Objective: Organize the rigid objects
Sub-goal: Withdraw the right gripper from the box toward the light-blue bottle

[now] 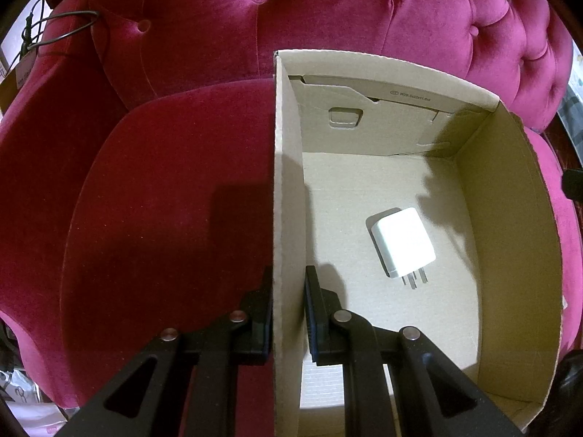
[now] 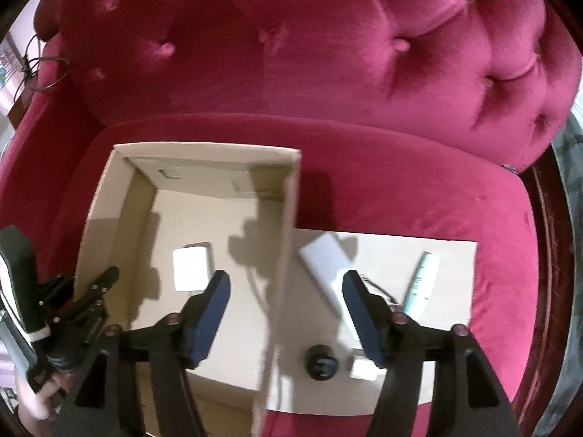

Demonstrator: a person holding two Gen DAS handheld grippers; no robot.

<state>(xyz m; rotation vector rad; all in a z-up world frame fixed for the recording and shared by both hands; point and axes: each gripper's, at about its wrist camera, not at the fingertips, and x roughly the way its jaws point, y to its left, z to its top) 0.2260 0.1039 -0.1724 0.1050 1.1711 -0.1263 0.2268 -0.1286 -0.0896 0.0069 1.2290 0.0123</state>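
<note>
An open cardboard box (image 1: 288, 189) stands on a crimson velvet armchair. My left gripper (image 1: 288, 291) is shut on the box's left wall, one finger outside and one inside. A white plug charger (image 1: 402, 242) lies on the box floor; it also shows in the right wrist view (image 2: 191, 267). My right gripper (image 2: 286, 293) is open and empty, hovering above the box's right wall (image 2: 282, 255). To the right of the box, on a flat cardboard sheet (image 2: 452, 255), lie a white rectangular block (image 2: 326, 269), a pale blue-white tube (image 2: 422, 280), a black round object (image 2: 320, 362) and a small white piece (image 2: 364, 367).
The armchair's tufted back (image 2: 328, 54) rises behind the box. A black cable (image 1: 62, 31) hangs over the left armrest. The left gripper and the hand holding it show at the lower left of the right wrist view (image 2: 65, 309).
</note>
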